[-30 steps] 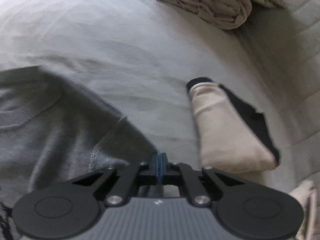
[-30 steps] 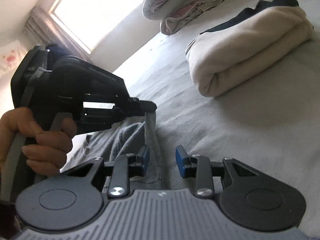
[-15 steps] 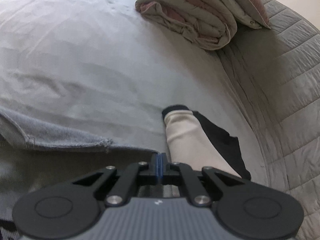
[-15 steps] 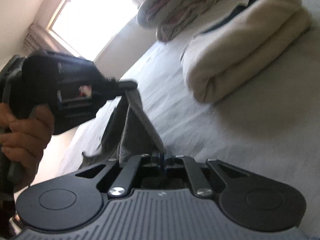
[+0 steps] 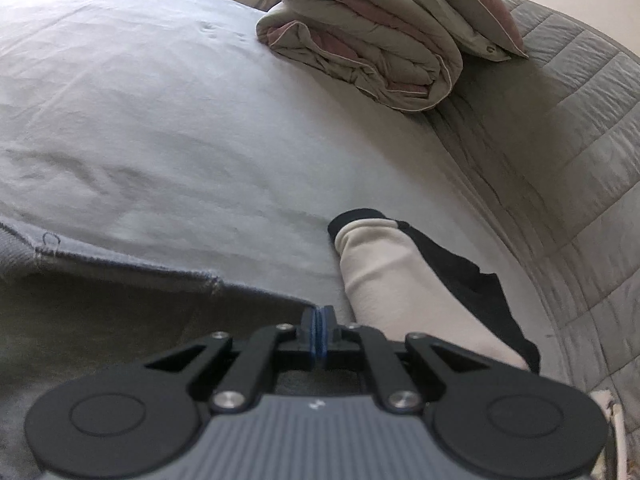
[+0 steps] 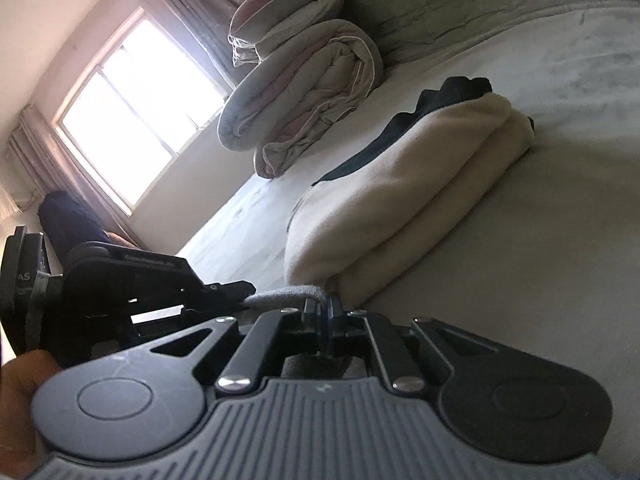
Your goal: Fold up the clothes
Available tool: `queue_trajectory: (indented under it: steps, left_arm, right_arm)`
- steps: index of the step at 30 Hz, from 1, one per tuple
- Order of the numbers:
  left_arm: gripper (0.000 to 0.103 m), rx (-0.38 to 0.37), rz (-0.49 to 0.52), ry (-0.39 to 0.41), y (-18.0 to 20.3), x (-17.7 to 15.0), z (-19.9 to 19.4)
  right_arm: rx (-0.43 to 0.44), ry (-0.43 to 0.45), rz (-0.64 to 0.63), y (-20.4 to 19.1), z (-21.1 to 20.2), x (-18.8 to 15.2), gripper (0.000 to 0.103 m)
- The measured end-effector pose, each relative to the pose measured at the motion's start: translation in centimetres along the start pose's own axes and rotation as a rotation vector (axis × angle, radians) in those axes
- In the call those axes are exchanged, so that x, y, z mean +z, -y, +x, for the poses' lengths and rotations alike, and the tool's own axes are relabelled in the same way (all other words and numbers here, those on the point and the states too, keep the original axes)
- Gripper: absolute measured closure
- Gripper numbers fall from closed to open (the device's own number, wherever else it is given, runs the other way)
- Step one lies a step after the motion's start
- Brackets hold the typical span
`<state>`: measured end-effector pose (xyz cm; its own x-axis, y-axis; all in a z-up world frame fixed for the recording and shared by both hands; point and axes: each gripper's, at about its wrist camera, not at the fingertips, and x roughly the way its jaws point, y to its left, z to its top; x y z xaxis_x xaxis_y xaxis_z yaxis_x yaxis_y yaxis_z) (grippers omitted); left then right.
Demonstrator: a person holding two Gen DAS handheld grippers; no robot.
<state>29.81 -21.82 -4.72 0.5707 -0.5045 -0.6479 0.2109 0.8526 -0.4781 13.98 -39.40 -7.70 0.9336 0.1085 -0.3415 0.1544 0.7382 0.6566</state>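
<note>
1. On a pale grey bedsheet (image 5: 180, 120), the left gripper (image 5: 318, 330) has its blue-padded jaws pressed together on the hem of a grey knitted garment (image 5: 100, 280).
2. The right gripper (image 6: 326, 320) likewise pinches that grey fabric, apparently the same hem.
3. Just beside both lies a folded cream fleece garment (image 6: 400, 208).
4. Farther off sits a rolled beige quilt (image 5: 372, 48).

On the bed (image 5: 168, 128) a folded garment (image 5: 384, 272) lies just right of the left gripper (image 5: 319, 330) (touching the sheet, well short of the headboard side). Behind it a rolled duvet (image 5: 372, 48) sits with a pillow (image 5: 452, 4) on top. A cloth edge (image 5: 132, 276) stretches leftward from the left gripper. The window (image 6: 136, 120) stands beyond the bed.
</note>
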Motion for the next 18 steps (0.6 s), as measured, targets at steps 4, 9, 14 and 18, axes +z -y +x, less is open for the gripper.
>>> queue_trajectory:
  steps: [4, 9, 14, 18]
  left_arm:
    - [0.099, -0.003, 0.035, 0.015, -0.2, -0.6, 0.3]
    - [0.074, -0.016, 0.051, 0.035, -0.2, -0.9, -0.8]
    - [0.063, -0.006, 0.036, 0.074, -0.4, -1.6, -4.5]
    - [0.056, 0.037, 0.034, 0.103, -1.0, -2.8, -8.8]
  right_arm:
    - [0.001, -0.005, 0.0, 0.0, 0.3, 0.2, 0.097]
    - [-0.02, -0.024, 0.002, 0.2, 0.8, 0.3, 0.088]
    - [-0.047, -0.043, 0.016, 0.4, 1.1, 0.4, 0.069]
    - [-0.047, -0.036, -0.007, -0.2, 0.5, 0.4, 0.067]
